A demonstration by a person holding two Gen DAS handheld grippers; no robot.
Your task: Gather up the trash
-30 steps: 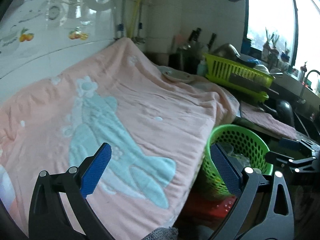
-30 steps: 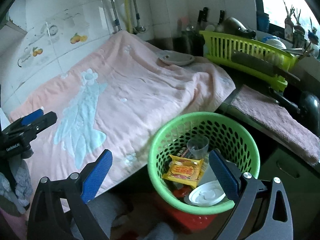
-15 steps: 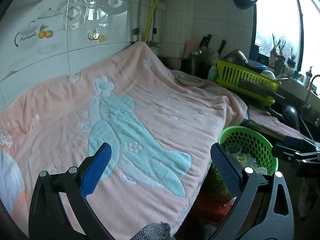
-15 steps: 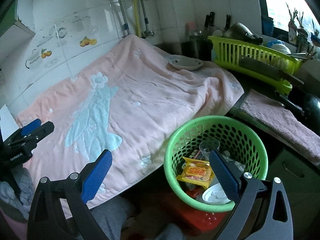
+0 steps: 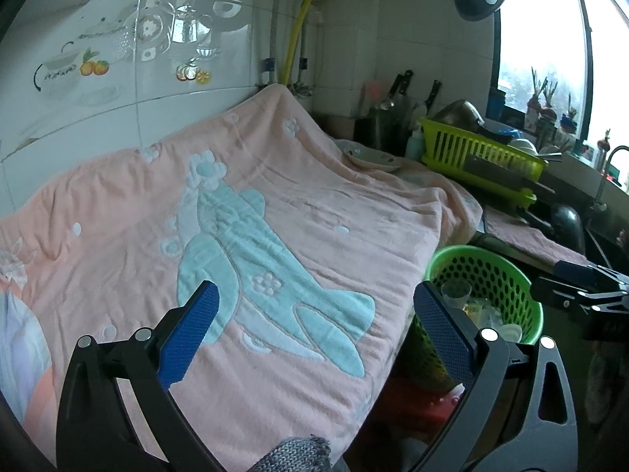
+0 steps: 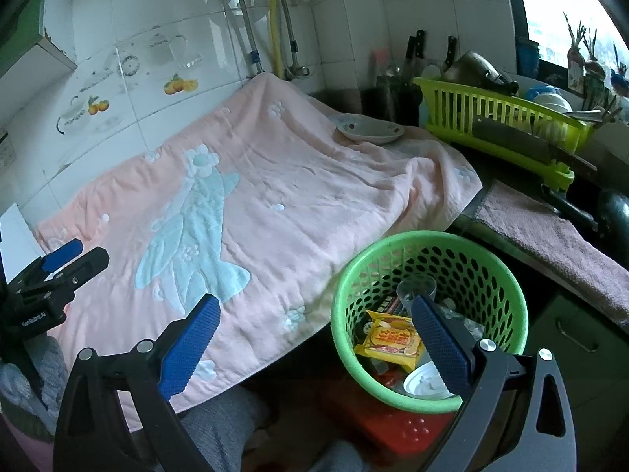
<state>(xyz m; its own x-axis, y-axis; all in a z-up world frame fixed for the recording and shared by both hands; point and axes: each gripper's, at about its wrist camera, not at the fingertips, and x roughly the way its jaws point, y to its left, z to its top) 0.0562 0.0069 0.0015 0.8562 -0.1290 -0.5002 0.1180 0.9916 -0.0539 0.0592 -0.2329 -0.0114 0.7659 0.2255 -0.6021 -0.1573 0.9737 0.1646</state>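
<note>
Hovering, both empty: left gripper [image 5: 314, 330] fingers spread | right gripper [image 6: 314, 338] fingers spread | green basket [image 6: 428, 244] holding wrappers beside table's edge

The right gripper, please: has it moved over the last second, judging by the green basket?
Yes. The right gripper has drawn back and up: the green basket now looks smaller and sits further right.

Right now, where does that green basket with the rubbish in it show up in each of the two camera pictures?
Left wrist view: the green basket sits lower right, just past the edge of the pink towel, behind the right-hand blue finger pad.
Right wrist view: the basket is lower centre-right, seen from above, with a yellow wrapper inside.
Shared landmark: the white plate at the towel's far corner.
</note>
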